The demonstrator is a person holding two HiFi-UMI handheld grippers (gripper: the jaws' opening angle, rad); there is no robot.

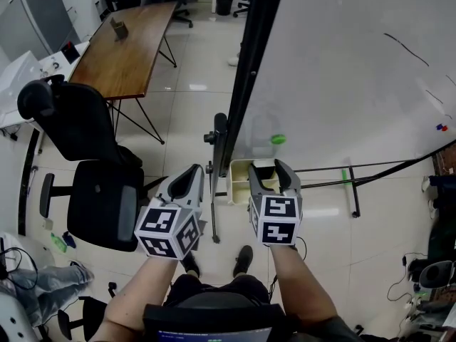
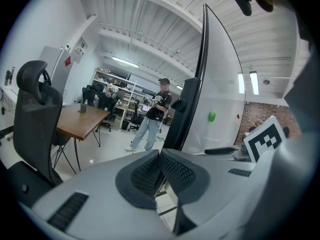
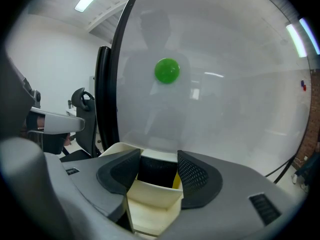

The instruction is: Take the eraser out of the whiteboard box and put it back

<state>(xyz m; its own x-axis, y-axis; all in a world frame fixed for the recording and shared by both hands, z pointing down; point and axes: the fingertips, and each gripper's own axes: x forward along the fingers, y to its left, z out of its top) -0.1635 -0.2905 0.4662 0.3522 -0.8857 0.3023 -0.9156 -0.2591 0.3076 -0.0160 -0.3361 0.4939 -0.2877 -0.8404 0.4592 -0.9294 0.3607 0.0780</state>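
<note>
A cream whiteboard box [image 1: 239, 184] hangs at the foot of the whiteboard [image 1: 342, 70]. In the right gripper view the dark eraser [image 3: 157, 171] stands in the far compartment of the box [image 3: 150, 209], behind a divider. My right gripper [image 3: 159, 157] reaches over the box with its jaws wide, and the eraser fills the gap from pad to pad. A yellow strip [image 3: 175, 182] shows beside the eraser. In the head view the right gripper [image 1: 272, 168] is over the box. My left gripper [image 1: 191, 178] hovers just left of the box; its pads [image 2: 172, 171] meet with nothing between them.
A green round magnet [image 1: 278, 140] sticks to the board above the box. The board's black frame and stand [image 1: 246, 84] run along its left edge. A black office chair [image 1: 92, 184] and a wooden table [image 1: 125, 48] stand to the left. A person [image 2: 152, 119] stands farther off.
</note>
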